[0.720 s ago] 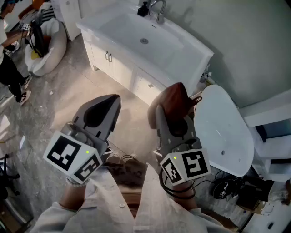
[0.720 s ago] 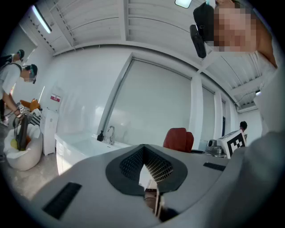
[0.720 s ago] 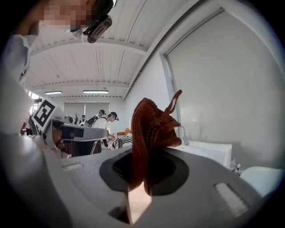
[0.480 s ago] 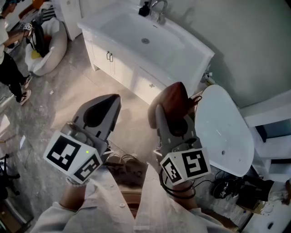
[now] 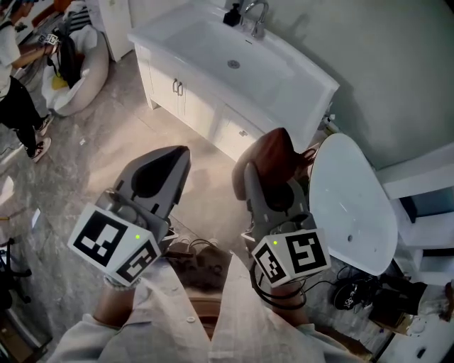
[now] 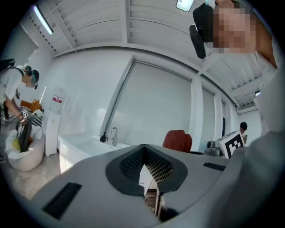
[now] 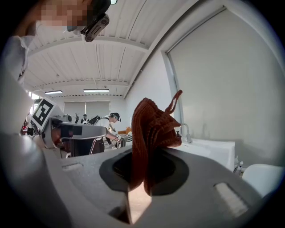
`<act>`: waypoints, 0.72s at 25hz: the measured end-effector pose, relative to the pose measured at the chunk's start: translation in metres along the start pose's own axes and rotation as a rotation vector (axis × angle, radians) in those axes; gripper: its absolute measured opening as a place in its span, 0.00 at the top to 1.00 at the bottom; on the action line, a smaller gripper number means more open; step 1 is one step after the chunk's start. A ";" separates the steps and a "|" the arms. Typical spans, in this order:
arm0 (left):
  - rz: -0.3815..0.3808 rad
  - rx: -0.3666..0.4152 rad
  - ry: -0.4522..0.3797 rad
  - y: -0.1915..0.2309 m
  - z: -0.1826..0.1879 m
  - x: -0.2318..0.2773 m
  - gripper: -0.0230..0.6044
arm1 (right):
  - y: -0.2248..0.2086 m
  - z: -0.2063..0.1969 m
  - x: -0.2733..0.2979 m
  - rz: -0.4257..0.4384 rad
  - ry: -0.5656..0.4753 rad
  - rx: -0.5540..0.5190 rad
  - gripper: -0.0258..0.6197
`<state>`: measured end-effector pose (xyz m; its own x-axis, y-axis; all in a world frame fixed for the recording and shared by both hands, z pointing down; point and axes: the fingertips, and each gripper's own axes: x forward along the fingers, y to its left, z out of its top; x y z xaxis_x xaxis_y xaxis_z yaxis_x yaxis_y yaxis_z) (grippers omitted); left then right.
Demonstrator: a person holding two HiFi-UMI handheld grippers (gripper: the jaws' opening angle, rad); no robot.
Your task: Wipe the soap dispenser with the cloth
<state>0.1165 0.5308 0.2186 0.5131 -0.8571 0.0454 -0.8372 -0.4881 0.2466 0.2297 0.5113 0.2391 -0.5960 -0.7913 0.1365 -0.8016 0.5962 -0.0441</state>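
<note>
Approach step: gripped cloth in right gripper, held left gripper's jaws together, empty. Stood well apart from dispenser; needed to carry cloth over.

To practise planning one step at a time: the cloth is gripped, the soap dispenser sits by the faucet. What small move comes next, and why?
Probably step toward the sink and carry the right tool forward. It is shut on the cloth, but the soap dispenser stands beside the faucet at the basin's back, well away from the tool.
</note>
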 end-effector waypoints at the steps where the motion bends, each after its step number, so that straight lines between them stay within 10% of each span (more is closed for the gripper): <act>1: 0.002 0.001 -0.002 0.002 0.000 -0.004 0.96 | 0.004 0.000 0.001 0.003 -0.001 -0.001 0.87; 18: 0.046 -0.001 -0.033 0.039 0.004 -0.062 0.96 | 0.063 0.004 0.016 0.032 -0.022 -0.021 0.87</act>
<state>0.0512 0.5644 0.2217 0.4677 -0.8836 0.0243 -0.8596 -0.4482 0.2455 0.1694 0.5361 0.2340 -0.6227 -0.7743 0.1131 -0.7809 0.6241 -0.0269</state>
